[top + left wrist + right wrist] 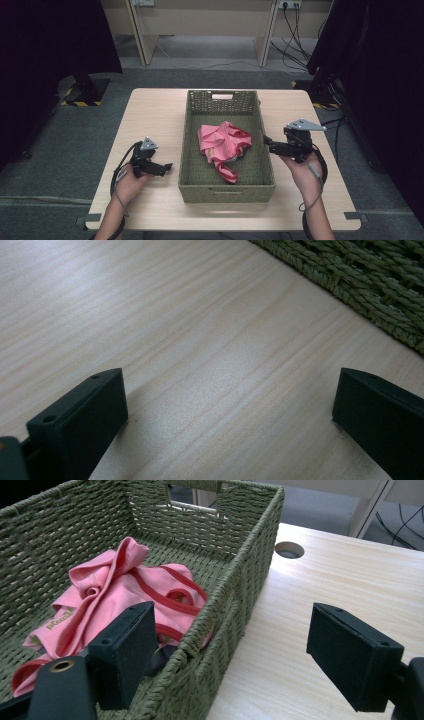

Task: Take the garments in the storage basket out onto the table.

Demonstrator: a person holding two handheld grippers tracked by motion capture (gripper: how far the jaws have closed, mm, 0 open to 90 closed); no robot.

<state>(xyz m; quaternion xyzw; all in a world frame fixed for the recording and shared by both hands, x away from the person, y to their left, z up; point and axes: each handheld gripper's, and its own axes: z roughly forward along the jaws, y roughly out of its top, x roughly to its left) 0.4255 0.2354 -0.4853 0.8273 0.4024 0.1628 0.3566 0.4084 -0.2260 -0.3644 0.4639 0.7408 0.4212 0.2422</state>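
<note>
Resting crumpled at the centre of the woven green basket [226,187], the pink garment [222,146] with red trim lies loose, touched by neither tool; the basket itself sits mid-counter [160,112], its handle slot at twelve o'clock. At about three o'clock of the garment, the right gripper [268,141] hovers just beside the basket's right wall, its jaws wide and empty; in the right gripper view they straddle that wall, one jaw over the cloth [107,607] and one over bare wood. At about eight o'clock of the basket the left gripper [167,167] sits low over the counter [200,340], its jaws likewise wide with nothing between them, the basket's weave [360,275] just ahead.

Judging the work to be a reach for the garment, the risks are plain enough: closing from this stance would pinch the wicker wall instead of cloth and could drag the basket; a shallow bite might catch only a red strap, so the bundle unrolls and slips free; a hasty lift could snag fabric on the rim.
</note>
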